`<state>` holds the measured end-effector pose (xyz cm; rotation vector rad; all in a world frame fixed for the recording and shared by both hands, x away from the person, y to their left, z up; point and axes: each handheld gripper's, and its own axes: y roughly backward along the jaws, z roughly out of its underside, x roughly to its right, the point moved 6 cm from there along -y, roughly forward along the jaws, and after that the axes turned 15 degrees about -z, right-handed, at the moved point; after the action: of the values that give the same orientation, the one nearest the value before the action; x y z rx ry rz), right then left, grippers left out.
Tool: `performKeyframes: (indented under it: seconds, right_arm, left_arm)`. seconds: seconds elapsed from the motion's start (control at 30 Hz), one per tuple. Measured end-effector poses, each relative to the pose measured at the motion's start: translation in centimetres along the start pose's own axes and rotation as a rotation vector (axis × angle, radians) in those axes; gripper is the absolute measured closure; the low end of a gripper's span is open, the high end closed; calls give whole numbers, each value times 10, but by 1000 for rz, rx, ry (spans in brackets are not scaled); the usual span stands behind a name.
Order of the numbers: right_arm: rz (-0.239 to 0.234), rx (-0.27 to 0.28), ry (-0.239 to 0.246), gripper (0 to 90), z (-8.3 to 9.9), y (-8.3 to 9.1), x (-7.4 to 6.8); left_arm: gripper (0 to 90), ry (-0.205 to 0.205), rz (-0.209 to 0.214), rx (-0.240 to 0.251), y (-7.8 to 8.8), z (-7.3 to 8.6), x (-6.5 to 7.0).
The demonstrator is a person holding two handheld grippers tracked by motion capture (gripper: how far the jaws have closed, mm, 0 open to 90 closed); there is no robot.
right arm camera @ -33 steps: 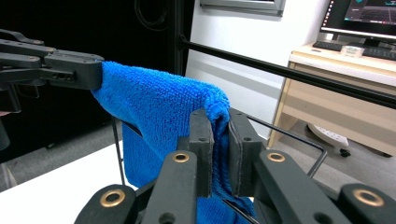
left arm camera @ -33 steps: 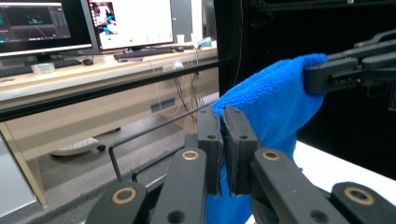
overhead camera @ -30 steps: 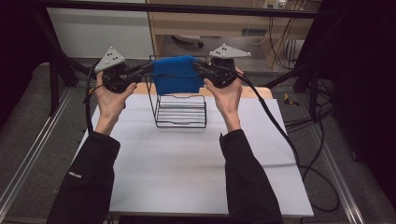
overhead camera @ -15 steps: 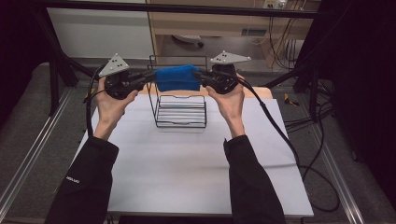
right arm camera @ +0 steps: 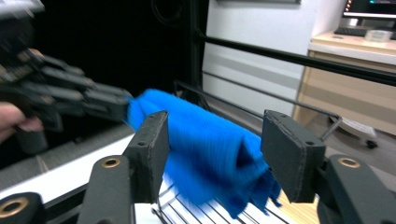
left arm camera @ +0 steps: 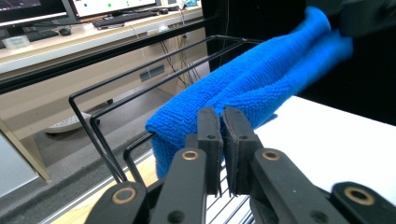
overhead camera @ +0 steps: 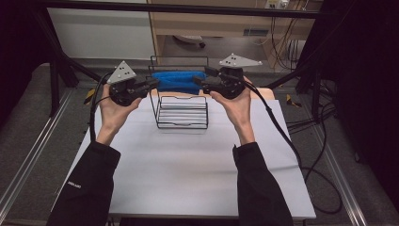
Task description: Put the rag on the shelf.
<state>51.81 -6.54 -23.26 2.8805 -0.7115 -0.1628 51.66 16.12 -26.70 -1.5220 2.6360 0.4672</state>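
We judged the work nearly done: the blue towel point(overhead camera: 179, 81) lay draped over the top bars of the black wire rack point(overhead camera: 181, 113), hanging along the rack's far upper edge, and what remained was to let it go fully and draw both hands clear. Our right gripper point(overhead camera: 201, 79), at the rack's right top corner, had just been opening; in the right gripper view its jaws stood spread with the towel's point(right arm camera: 205, 154) end between them, the pads no longer pressing the cloth. Our left gripper point(overhead camera: 154, 83), at the rack's left top corner, had its jaws pressed together on that end of the towel point(left arm camera: 243, 88); from the left gripper view we took it to be pinching a thin fold. Both forearms reached forward over the white table point(overhead camera: 188, 174), hands raised level with the rack's top, each gripper pointing inward toward the other.
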Motion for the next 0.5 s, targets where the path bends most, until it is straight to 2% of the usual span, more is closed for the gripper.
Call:
performKeyframes:
  seconds: [0.07, 0.13, 0.3, 0.4, 0.5]
  right_arm:
    - [-11, 23, -10, 430, -3, 2, -2]
    - [-22, 20, -20, 530, -3, 2, -2]
    - [-29, -47, -48, 744, 7, -6, -4]
    - [-34, -95, -59, 821, 14, -10, -4]
    - [-16, -148, -61, 842, 22, -15, -3]
  left_arm:
    - [859, -10, -4, -2, 0, 1, 1]
    - [859, -10, -2, -1, 0, 2, 1]
    - [832, 1, 12, -4, 1, 6, 1]
    - [772, 29, 26, -14, 3, 8, 1]
    - [722, 62, 38, -16, 8, 5, 3]
